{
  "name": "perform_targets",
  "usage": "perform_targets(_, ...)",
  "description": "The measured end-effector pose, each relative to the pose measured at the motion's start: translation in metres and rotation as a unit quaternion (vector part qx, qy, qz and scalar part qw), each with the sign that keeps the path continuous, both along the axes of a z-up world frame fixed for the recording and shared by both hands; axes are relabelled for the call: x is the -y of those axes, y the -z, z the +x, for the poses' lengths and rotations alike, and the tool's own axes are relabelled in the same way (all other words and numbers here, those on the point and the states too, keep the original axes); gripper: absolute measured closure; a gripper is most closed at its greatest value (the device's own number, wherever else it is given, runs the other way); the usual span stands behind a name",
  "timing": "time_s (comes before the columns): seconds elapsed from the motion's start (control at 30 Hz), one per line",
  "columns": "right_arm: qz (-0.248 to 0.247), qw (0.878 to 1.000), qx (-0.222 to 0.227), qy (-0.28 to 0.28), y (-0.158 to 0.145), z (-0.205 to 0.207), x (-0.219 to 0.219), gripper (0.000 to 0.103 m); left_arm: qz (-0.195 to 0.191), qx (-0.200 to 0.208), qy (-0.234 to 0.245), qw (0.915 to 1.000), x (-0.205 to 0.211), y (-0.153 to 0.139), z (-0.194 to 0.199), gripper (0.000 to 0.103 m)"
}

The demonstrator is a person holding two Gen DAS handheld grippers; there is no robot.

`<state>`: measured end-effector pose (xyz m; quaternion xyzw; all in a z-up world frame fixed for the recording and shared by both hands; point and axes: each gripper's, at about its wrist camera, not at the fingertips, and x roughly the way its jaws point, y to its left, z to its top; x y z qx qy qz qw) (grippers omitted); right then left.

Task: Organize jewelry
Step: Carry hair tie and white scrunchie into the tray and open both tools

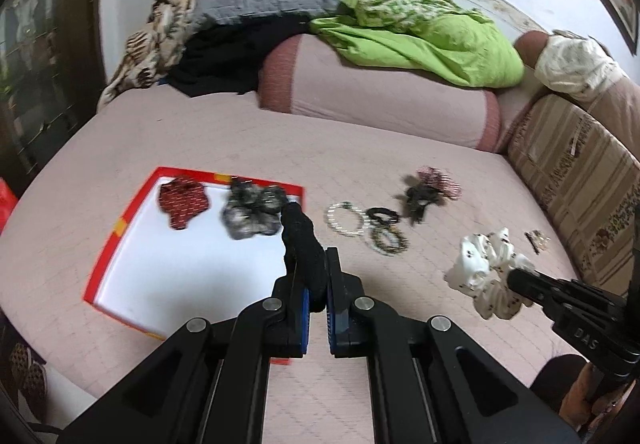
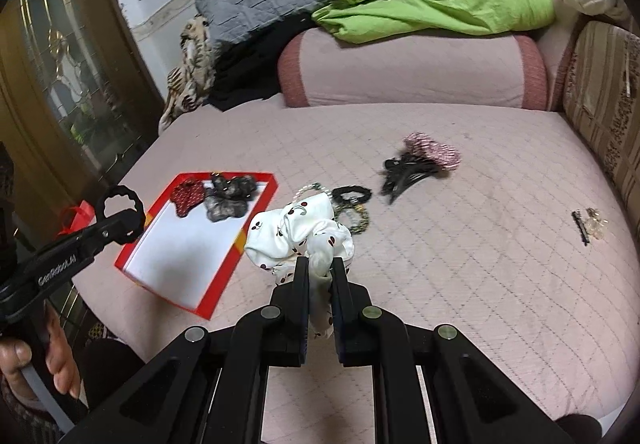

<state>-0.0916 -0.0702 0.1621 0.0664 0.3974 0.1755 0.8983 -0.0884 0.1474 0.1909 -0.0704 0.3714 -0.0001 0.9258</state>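
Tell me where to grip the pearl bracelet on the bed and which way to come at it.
Grip the pearl bracelet on its left arc, the side toward the red box, coming from above with one finger inside the ring. It lies flat and open there, while its right arc appears to touch the black hair tie.

We hold both tongs angled downward: left tongs (image 1: 314, 264) clamped shut, right tongs (image 2: 320, 272) clamped, seemingly nearly shut.
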Motion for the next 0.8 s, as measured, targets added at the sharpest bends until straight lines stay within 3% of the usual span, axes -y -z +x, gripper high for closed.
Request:
perform_targets(0.43, -0.004, 0.995, -0.014, -0.102, 0.002, 0.009, -0.088, 0.092, -0.005, -0.032, -0.089, 0.9955, -0.086, 0.030, -0.002, 0.097)
perform_targets(0.67, -0.021, 0.988, -0.011, -0.153, 0.014, 0.021, -0.145, 0.092, -0.001, -0.066, -0.120, 0.9906, -0.129, 0.063, 0.008, 0.097)
perform_targets(0.8, -0.024, 0.985, -0.034, -0.166, 0.035, 0.036, -0.172, 0.092, -0.014, -0.097, -0.131, 0.9866, -0.151, 0.090, 0.019, 0.097)
